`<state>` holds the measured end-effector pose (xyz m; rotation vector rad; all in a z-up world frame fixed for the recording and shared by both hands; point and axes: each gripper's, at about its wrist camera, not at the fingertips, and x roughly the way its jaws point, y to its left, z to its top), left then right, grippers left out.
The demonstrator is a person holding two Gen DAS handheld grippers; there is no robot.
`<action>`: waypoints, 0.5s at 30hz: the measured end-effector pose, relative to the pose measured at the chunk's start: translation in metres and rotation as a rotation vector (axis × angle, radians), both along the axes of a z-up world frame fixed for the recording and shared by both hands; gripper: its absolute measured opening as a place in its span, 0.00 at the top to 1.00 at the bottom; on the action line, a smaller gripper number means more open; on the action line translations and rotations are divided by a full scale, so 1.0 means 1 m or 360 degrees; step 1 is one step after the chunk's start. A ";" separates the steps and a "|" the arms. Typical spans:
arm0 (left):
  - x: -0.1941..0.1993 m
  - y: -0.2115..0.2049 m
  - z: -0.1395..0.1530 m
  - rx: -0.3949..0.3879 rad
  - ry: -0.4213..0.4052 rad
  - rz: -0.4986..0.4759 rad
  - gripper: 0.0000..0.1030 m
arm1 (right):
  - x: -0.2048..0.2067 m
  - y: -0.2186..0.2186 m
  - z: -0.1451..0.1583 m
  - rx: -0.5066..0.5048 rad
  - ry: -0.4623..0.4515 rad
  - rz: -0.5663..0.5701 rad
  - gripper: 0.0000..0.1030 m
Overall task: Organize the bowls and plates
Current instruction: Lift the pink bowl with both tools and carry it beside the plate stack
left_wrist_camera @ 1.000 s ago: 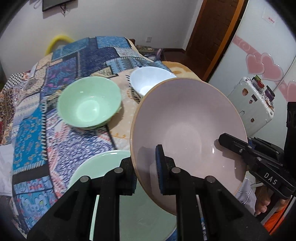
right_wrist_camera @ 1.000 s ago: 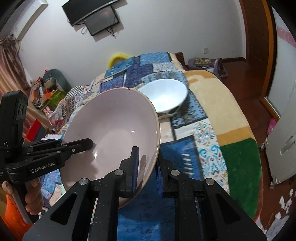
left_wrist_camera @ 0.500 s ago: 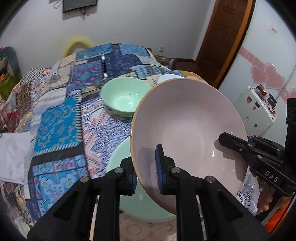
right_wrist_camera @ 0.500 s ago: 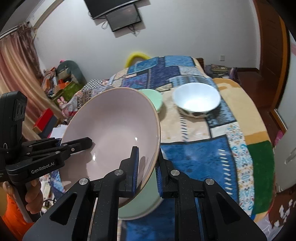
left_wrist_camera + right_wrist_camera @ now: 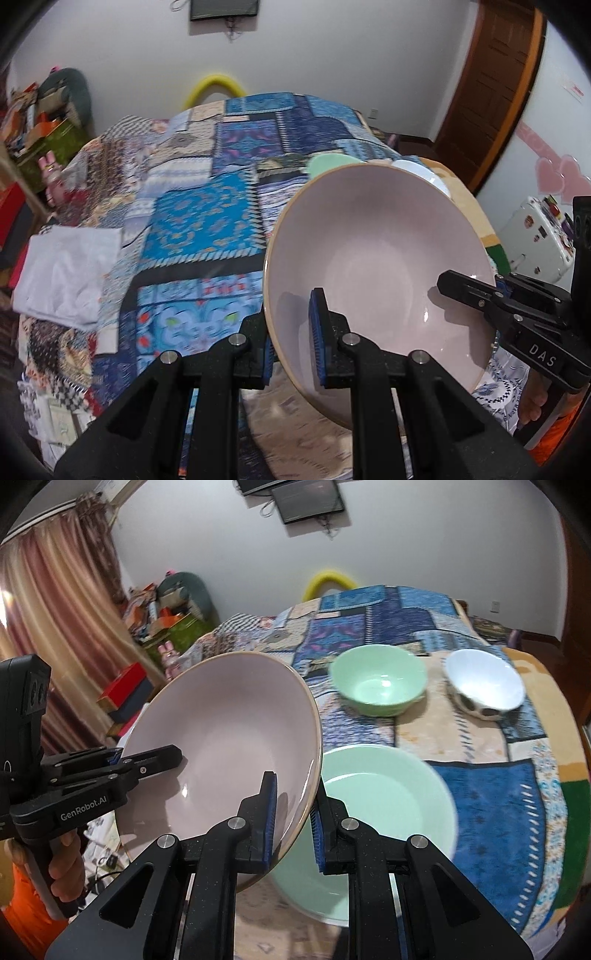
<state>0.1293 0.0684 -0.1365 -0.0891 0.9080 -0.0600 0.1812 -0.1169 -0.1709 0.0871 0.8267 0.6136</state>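
Observation:
A large pink plate [image 5: 380, 258] with a tan rim hangs tilted above the table, held by both grippers. My left gripper [image 5: 293, 338] is shut on its near rim. My right gripper [image 5: 293, 823] is shut on the opposite rim of the pink plate [image 5: 225, 746]. A large pale green plate [image 5: 388, 805] lies on the table just below and right of it. Farther back stand a green bowl [image 5: 378, 686] and a white bowl [image 5: 485, 688]. In the left wrist view only slivers of the green bowl [image 5: 327, 162] and the white bowl [image 5: 424, 171] show behind the pink plate.
A patchwork blue cloth [image 5: 207, 221] covers the round table. A white folded cloth [image 5: 62, 273] lies at its left edge. Clutter and boxes [image 5: 162, 620] stand by the curtain. A small white fridge [image 5: 535, 236] is at the right.
Both grippers have carried the pink plate back and to the left, away from the bowls. The green plate now lies to the right of it in the right wrist view.

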 end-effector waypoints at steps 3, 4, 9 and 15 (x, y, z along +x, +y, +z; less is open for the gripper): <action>-0.007 0.018 -0.002 0.0005 0.0006 0.0051 0.84 | 0.000 0.016 -0.003 0.0002 0.0012 0.0048 0.85; -0.011 0.024 -0.003 0.0005 0.0009 0.0070 0.84 | 0.000 0.022 -0.004 0.0005 0.0017 0.0066 0.85; -0.020 0.049 -0.011 0.0017 0.0028 0.0140 0.84 | -0.002 0.047 -0.010 -0.0008 0.0036 0.0137 0.85; -0.027 0.075 -0.028 -0.0016 0.0081 0.0202 0.84 | -0.003 0.072 -0.022 -0.0044 0.0075 0.0199 0.85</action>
